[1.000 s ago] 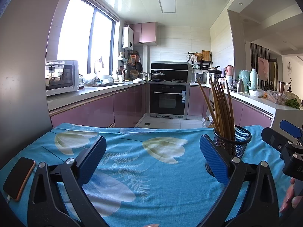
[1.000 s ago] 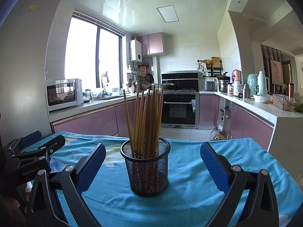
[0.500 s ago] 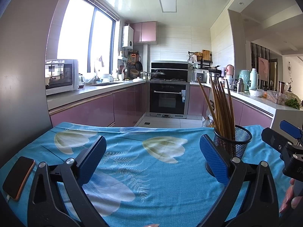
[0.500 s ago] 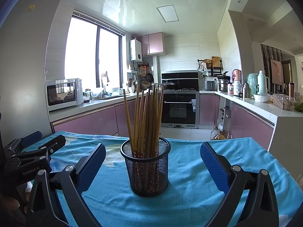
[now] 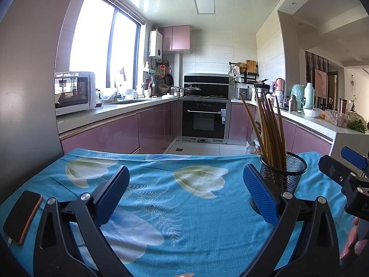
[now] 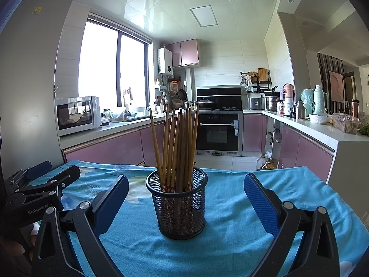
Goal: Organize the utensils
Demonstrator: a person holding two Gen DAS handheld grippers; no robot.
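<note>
A black mesh holder (image 6: 178, 203) stands upright on the blue flowered tablecloth (image 6: 230, 219), holding several wooden chopsticks (image 6: 177, 143). My right gripper (image 6: 186, 196) is open and empty, its blue pads either side of the holder but nearer the camera, not touching it. In the left wrist view the holder (image 5: 284, 175) stands just behind my right-hand pad, chopsticks (image 5: 268, 129) sticking up. My left gripper (image 5: 186, 191) is open and empty over the cloth (image 5: 184, 196). Each gripper shows at the edge of the other's view.
A phone in an orange case (image 5: 22, 215) lies at the table's left edge. Behind the table's far edge is a kitchen with pink cabinets (image 5: 115, 133), an oven (image 5: 204, 120), a microwave (image 5: 73, 92) and a cluttered right counter (image 5: 322, 115).
</note>
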